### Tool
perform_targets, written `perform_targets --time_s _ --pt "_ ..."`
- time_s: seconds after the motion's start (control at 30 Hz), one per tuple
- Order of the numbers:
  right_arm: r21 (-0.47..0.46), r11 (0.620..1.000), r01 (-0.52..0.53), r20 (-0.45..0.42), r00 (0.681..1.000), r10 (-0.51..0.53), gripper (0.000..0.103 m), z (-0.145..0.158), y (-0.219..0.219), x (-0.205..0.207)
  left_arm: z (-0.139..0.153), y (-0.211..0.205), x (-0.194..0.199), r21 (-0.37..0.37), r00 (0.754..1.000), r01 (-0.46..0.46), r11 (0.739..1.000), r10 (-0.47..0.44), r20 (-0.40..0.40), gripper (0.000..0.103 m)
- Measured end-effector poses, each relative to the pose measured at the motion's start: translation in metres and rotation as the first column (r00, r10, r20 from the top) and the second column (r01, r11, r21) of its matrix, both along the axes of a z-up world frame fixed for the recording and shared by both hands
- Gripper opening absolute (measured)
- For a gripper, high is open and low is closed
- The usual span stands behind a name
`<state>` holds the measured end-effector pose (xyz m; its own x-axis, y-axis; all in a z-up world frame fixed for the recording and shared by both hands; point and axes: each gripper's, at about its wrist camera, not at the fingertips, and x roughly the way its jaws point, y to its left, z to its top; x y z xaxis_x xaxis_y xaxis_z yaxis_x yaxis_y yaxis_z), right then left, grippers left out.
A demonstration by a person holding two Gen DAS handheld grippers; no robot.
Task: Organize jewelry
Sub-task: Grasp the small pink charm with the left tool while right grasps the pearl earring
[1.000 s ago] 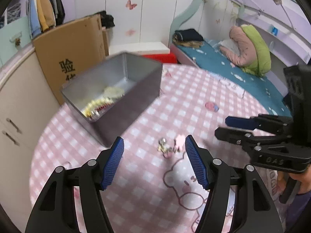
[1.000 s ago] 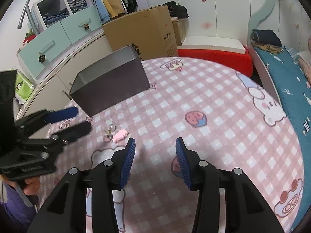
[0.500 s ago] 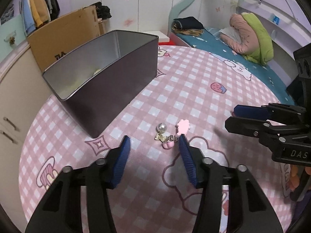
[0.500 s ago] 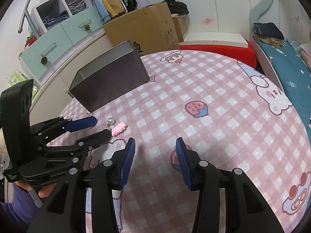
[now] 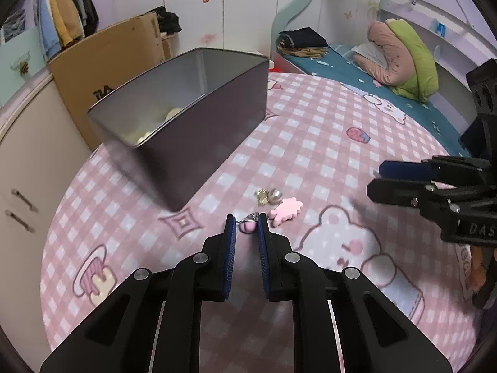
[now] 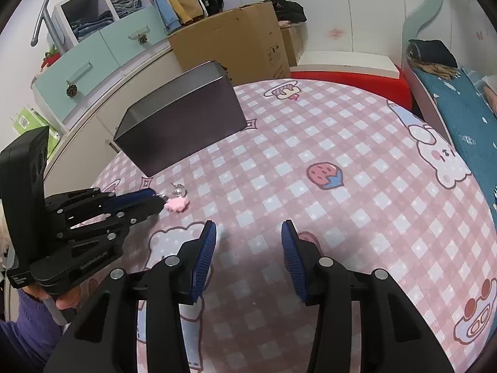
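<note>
A small pink bead charm (image 5: 247, 227) on a fine chain lies on the pink checked tablecloth (image 5: 310, 143). My left gripper (image 5: 247, 218) is closing on it, its blue pads against the charm's sides. Just beyond lie a pink flower-shaped piece (image 5: 287, 211) and a pearl earring with a gold part (image 5: 275, 195). An open grey metal tin (image 5: 202, 143) with pale jewelry inside stands behind, to the left. My right gripper (image 6: 248, 230) hovers open over the cloth with nothing between its fingers. From there I see the left gripper (image 6: 157, 200) beside the pink piece (image 6: 177, 204).
The round table's edge curves along the left, with a cream cabinet (image 5: 28, 161) and a cardboard box (image 5: 108, 62) beyond it. A bed with teal bedding (image 5: 388, 87) runs along the right. A hand in a purple sleeve (image 6: 25, 326) holds the left gripper.
The left gripper has come down to the jewelry and its jaws have gone from wide apart to narrow around the pink charm. The right gripper has stayed put.
</note>
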<state>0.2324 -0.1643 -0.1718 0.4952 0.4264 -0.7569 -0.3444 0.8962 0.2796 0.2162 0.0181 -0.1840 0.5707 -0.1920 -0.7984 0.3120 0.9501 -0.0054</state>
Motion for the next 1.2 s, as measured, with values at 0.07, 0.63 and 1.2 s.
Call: perform_targets --time_s 0.07,0.63,1.2 --pt "-0.003 1.000 -0.012 0.003 1.000 0.012 0.043 0.002 0.005 0.000 0.000 0.008 -0.006 -0.012 1.000 0.002 1.000 -0.002 -0.005 0.015" --pt "-0.175 0.974 -0.145 0.063 0.985 0.158 0.043 0.000 0.081 0.011 0.007 0.069 -0.034 -0.080 0.997 -0.076 0.994 0.076 -0.007 0.015" --pt "-0.246 0.951 -0.188 0.106 0.970 0.219 0.014 -0.003 0.107 0.011 0.010 0.073 -0.030 -0.107 0.998 -0.069 0.992 0.068 -0.007 0.015"
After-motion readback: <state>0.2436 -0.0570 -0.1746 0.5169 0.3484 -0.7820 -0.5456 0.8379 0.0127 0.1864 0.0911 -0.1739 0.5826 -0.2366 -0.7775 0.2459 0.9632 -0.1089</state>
